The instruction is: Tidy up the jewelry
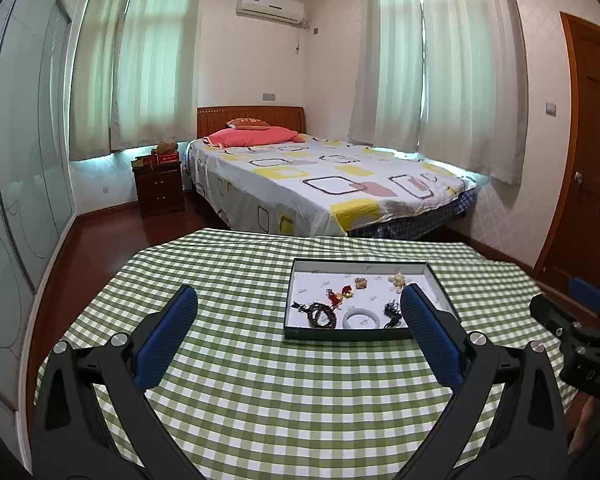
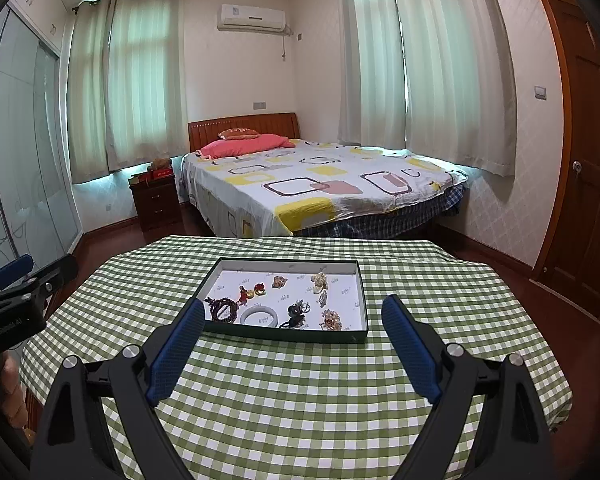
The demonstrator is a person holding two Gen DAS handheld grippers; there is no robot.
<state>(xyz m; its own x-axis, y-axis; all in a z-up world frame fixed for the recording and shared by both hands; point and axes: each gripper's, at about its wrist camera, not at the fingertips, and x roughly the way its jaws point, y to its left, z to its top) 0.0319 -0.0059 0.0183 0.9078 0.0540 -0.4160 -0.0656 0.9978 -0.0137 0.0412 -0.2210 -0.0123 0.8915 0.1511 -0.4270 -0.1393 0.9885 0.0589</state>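
Partly, the jewelry is hard to read: in the left wrist view the left gripper's right finger covers the near right corner of the tray, and the small pale clusters along the tray's right side are too fine to name. Only a dark slice of the right gripper shows at that view's edge.

The tray is a shallow rectangular box — dark outer walls, white printed lining — set on a green-and-white checked tablecloth. Inside lie a loop of dark brown beads, a smooth pale bangle, a red-and-gold charm, a black tangled piece and knobbly cream-gold pieces. The gripper pads are ribbed blue rubber on black arms with round metal bolts.

Both grippers hang over the near cloth with fingers spread wide and nothing between them. The tray sits just beyond the fingertips — ahead of the right gripper and slightly to its left, ahead and to the right of the left one.
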